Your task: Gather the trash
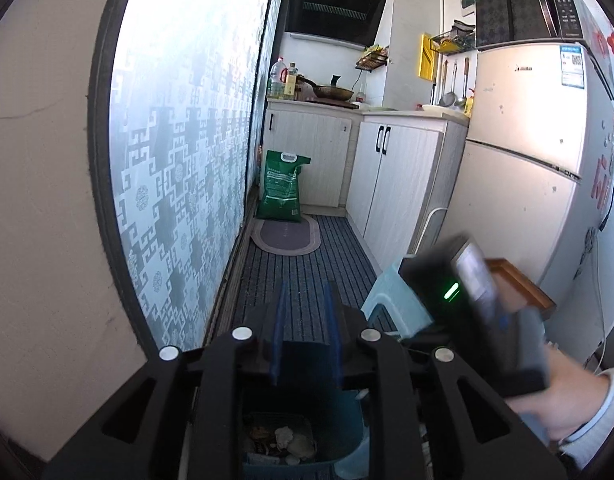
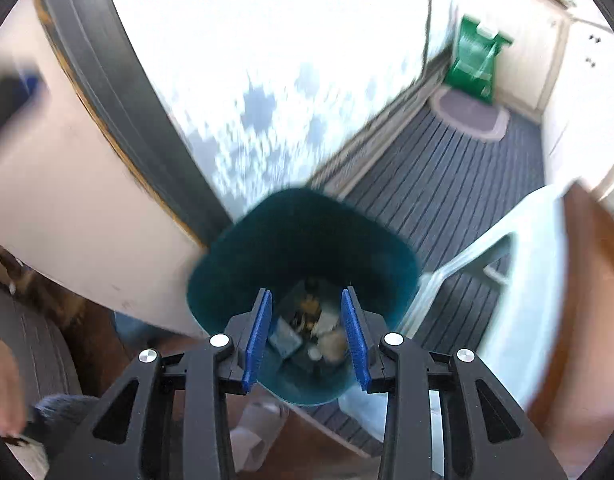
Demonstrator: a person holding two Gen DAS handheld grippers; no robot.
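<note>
While both grippers hang above the floor by the kitchen doorway, the bin sits directly under them, a dark teal tub with scraps of paper and food waste heaped at its bottom. In the right wrist view the right gripper points down into the bin's mouth with its blue pads spread apart and nothing between them. In the left wrist view the left gripper is aimed more level along the striped mat; its jaws stand apart too, empty, and the bin shows below them with the same scraps inside. At the right edge of that view the right hand grips the blurred body of the other tool, whose green light is on. A pale plastic stool stands just beside the bin, touching or nearly touching its rim, and a brown wooden edge lies over the stool's far side. Frosted patterned glass runs along the left. Farther down the mat a green sack leans upright against the cabinets, with a small oval rug in front of it. A fridge stands at the right with a microwave on top.
</note>
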